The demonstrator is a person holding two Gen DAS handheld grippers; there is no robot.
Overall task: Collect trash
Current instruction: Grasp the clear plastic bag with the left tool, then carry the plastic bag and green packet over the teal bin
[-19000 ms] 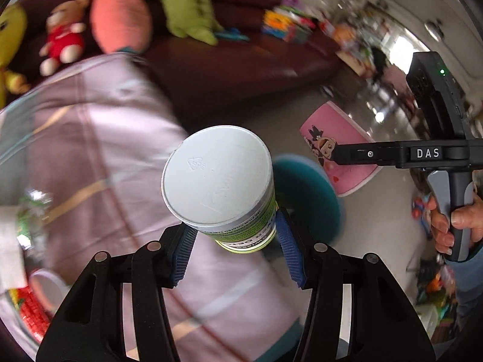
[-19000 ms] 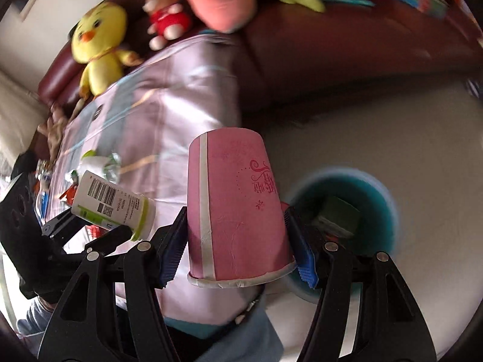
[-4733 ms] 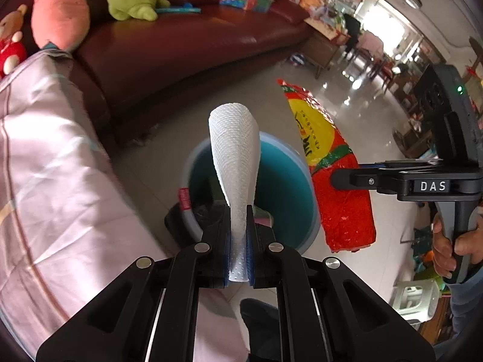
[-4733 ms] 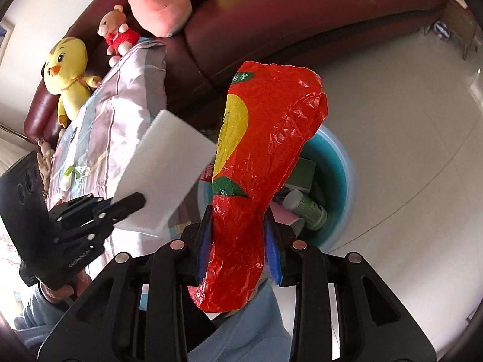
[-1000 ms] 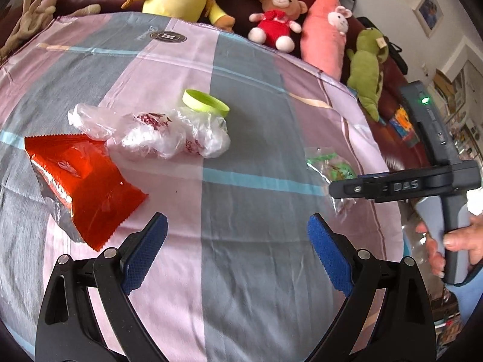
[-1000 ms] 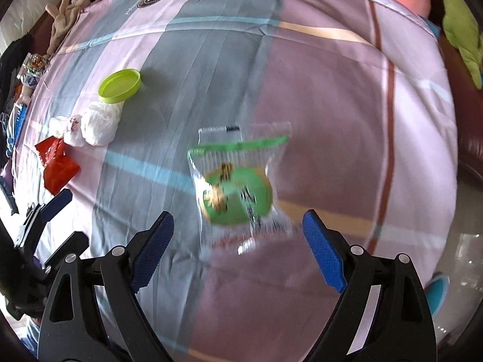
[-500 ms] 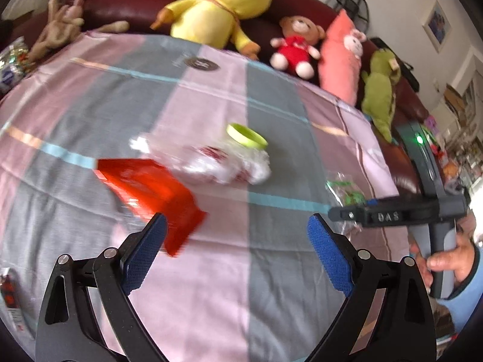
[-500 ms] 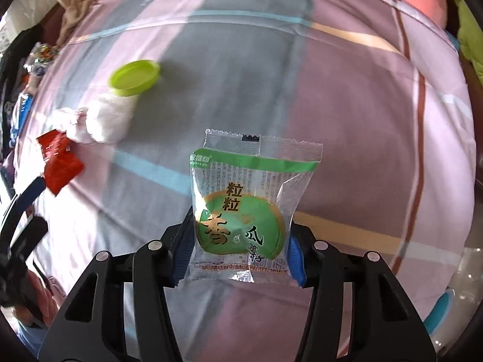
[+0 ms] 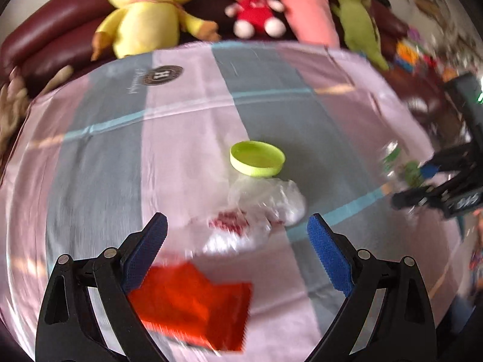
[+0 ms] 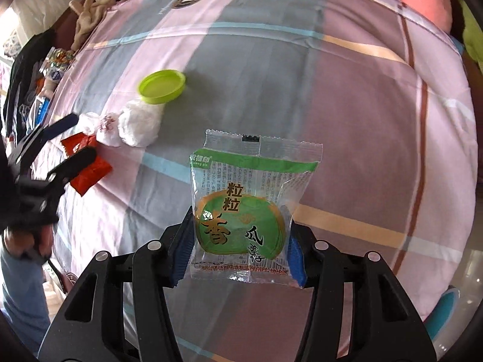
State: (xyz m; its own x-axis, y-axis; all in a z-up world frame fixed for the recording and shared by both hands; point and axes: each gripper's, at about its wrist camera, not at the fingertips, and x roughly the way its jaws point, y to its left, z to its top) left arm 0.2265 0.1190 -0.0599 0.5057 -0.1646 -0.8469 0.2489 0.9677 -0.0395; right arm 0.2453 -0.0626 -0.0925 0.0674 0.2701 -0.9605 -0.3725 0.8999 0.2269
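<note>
My right gripper (image 10: 238, 246) is shut on a clear snack packet with a green label (image 10: 250, 202), held upright above the table. In the left wrist view it shows blurred as the right gripper (image 9: 428, 178) at the right edge. My left gripper (image 9: 237, 249) is open, hovering over a crumpled clear plastic bag (image 9: 259, 208) and a red wrapper (image 9: 193, 298). A lime green lid (image 9: 257, 158) lies just beyond the bag. The right wrist view shows the lid (image 10: 161, 87), the plastic bag (image 10: 132, 126), the red wrapper (image 10: 87, 166) and the left gripper (image 10: 69, 141) at the left.
The table carries a pink and grey striped cloth (image 9: 181, 105). Plush toys (image 9: 151, 9) sit on a dark red sofa (image 9: 45, 39) behind it. A teal bin rim (image 10: 446, 301) peeks in at the lower right of the right wrist view. A person's hand (image 10: 24, 238) holds the left gripper.
The right jaws closed on the green packet and lifted it slightly. The left gripper swung across the table and rolled, so the plastic bag and red wrapper now lie between and under its fingers.
</note>
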